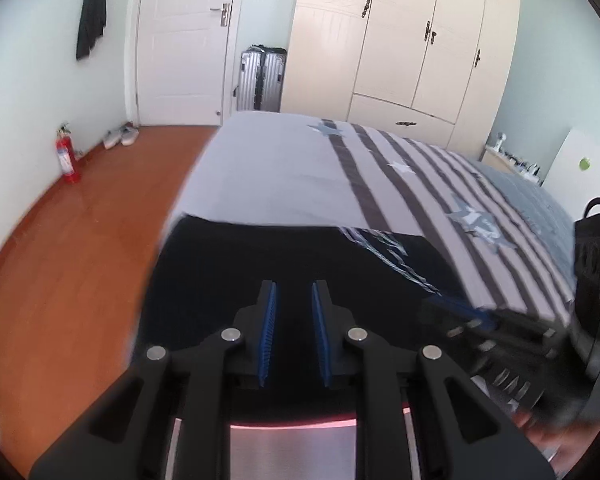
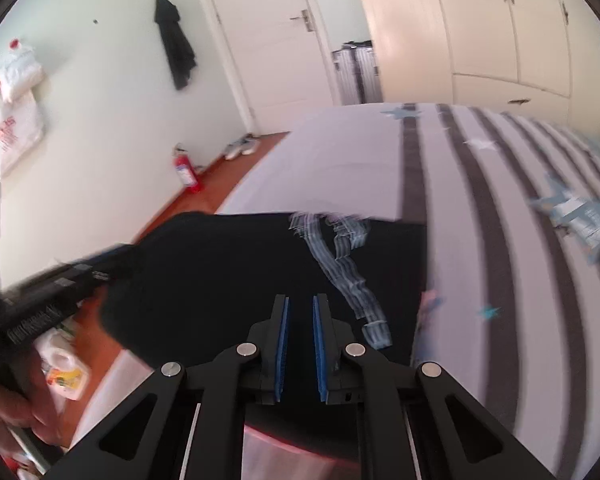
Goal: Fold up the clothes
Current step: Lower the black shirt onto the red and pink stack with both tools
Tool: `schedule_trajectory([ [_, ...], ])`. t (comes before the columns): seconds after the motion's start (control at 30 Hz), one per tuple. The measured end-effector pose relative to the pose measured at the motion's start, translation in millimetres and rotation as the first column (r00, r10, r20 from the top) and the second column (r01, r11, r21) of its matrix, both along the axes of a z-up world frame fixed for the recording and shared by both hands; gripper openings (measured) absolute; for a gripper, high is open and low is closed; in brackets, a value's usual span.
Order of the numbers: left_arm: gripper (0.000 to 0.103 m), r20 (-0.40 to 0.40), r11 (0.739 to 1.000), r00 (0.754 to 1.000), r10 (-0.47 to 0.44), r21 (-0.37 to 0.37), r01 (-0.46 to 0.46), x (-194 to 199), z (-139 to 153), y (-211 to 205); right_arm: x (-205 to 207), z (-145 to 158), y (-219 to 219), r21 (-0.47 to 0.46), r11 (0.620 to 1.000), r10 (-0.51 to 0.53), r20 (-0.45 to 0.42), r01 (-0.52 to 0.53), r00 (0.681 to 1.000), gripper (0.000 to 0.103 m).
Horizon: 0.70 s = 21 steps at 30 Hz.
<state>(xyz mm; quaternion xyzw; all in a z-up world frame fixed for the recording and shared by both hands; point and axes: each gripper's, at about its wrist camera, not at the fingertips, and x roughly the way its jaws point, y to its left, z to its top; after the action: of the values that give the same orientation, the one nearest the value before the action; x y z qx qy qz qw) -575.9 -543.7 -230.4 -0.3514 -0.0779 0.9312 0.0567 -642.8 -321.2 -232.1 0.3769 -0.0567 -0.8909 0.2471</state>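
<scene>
Dark navy garment (image 1: 300, 256), pale striped print (image 1: 384, 246) on its upper face, lies flat on the near corner of the bed (image 1: 284, 176). Left wrist view: it fills the centre to 6 o'clock. Right wrist view: same garment (image 2: 236, 276), print (image 2: 340, 264) running toward 5 o'clock; its left edge hangs past the bed edge above the floor.

Left gripper (image 1: 293, 300): blue pads (image 1: 269, 320) apart, narrow gap, nothing between them, dark cloth below. Seen from the other camera, the left gripper (image 2: 100, 264) is a blurred black bar at 9 o'clock, its tip at the garment's left edge; whether it grips cloth there cannot be told. The hand (image 2: 12, 412) holding it shows at 8 o'clock.

Right gripper (image 2: 301, 320): fingers apart, small gap, holding nothing, over the garment. In the left wrist view it (image 1: 472, 320) appears blurred at 4 o'clock, at the garment's right edge.

Bed cover: plain pale panel, dark stripes and stars toward 3 o'clock.

Both views: white door (image 1: 184, 40), silver suitcase (image 1: 260, 76), cream wardrobe (image 1: 412, 40), red fire extinguisher (image 1: 67, 158), white shoes (image 1: 120, 136), dark clothing hung on the wall (image 1: 94, 8), wooden floor (image 1: 80, 240).

Right view only: white tote bag (image 2: 10, 132) on the wall at 9 o'clock, plastic jug (image 2: 64, 368) on the floor at 8 o'clock.

Left view only: black bag (image 1: 596, 264) at 3 o'clock, cluttered shelf (image 1: 512, 158) at 2 o'clock.
</scene>
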Motion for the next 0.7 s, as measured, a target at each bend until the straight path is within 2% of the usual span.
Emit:
schedule_trajectory([
  [0.1,0.016,0.014,1.000,1.000,-0.010,0.001,0.010,-1.9,-13.7,8.6,4.0,-2.5,-12.4,-0.026,1.000,0.008,-0.015,-0.009,1.000,0.011],
  [0.2,0.016,0.039,1.000,0.999,-0.005,0.000,0.005,-0.6,-30.3,11.1,2.6,-12.2,-20.8,-0.030,0.999,0.014,0.010,-0.014,1.000,0.011],
  [0.33,0.016,0.046,1.000,0.999,0.000,-0.011,0.000,0.8,-43.3,13.1,1.5,-26.4,-26.2,-0.006,1.000,0.012,0.027,-0.012,1.000,0.011],
  [0.43,0.016,0.048,0.999,0.999,-0.011,-0.036,0.013,-0.2,-39.6,14.1,3.5,-29.8,-25.7,0.010,1.000,0.020,0.026,-0.020,0.999,0.011],
  [0.57,0.016,0.009,0.996,0.998,0.064,-0.066,-0.063,2.7,-22.6,-13.8,6.7,-20.1,-7.4,0.018,1.000,-0.006,-0.009,0.007,1.000,0.011],
  [0.6,0.013,0.022,0.995,0.997,0.077,-0.068,-0.075,0.5,-26.9,-24.3,6.2,-19.2,-0.2,0.020,1.000,-0.021,-0.014,0.021,1.000,0.011],
  [0.63,0.002,0.037,0.994,0.996,0.085,-0.067,-0.082,-0.8,-31.4,-34.3,3.9,-23.6,7.3,0.029,0.999,-0.035,-0.004,0.035,0.999,0.011],
  [0.7,0.002,0.060,0.996,0.996,0.072,-0.054,-0.069,1.3,-30.9,-42.9,0.5,-32.9,21.5,0.033,0.998,-0.050,0.020,0.050,0.999,0.000],
])
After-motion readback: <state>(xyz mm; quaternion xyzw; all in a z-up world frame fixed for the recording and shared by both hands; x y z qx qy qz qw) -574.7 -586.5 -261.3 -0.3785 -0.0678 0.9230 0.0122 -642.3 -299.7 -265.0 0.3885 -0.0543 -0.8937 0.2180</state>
